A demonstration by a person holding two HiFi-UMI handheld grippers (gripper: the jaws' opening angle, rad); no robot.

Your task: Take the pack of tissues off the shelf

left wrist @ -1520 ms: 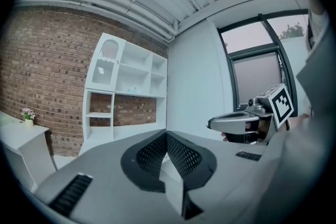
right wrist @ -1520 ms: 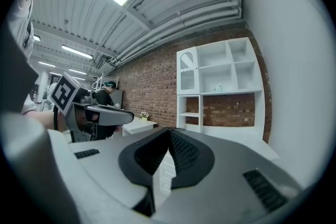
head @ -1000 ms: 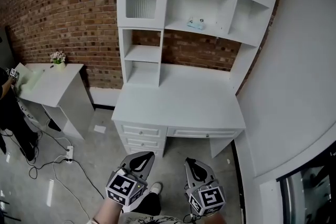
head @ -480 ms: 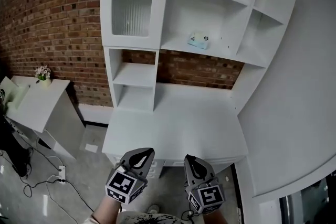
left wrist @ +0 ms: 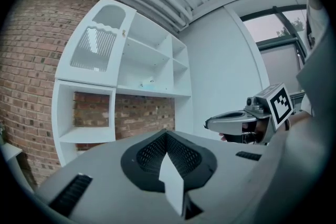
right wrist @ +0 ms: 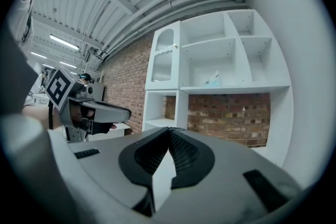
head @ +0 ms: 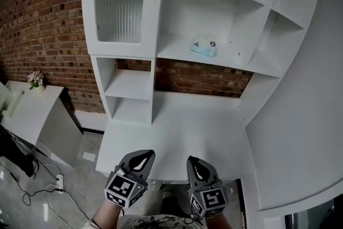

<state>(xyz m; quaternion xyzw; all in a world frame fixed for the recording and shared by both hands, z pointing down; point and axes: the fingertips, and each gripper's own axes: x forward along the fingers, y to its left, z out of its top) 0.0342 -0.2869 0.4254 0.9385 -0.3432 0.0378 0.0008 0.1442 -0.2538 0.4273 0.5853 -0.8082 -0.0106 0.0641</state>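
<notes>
A: How do the 2 tools stand?

B: The right gripper (head: 198, 165) has its jaws pressed together with nothing between them. The left gripper (head: 140, 157) is the same, closed and empty. Both are held low, side by side, at the near edge of the desk top (head: 177, 128), tips pointing forward.

A: And going out from them, where is the pack of tissues (head: 203, 46)?

B: Ahead of the tips comes the bare desk top, then the brick back wall, then the shelf (head: 241, 63) above it. The pack lies on that shelf, well apart from both tools, forward and high. From the right gripper it is almost straight ahead and up. From the left gripper it is ahead, up and off to the right.

A: So which hand is nearer?

B: The right one, I judge. The left would have to cross over in front of it.

A: How does the pack lie?

B: Flat on the shelf board, apart from the side walls of its compartment, nothing else around it. Its long axis seems to run roughly along the shelf's front edge, across the right gripper's line of reach, though it is small in view and I would not swear to it.

A: What does the reach call for?

B: Jaws spread first, then up and forward, closing across the pack's short side.
</notes>
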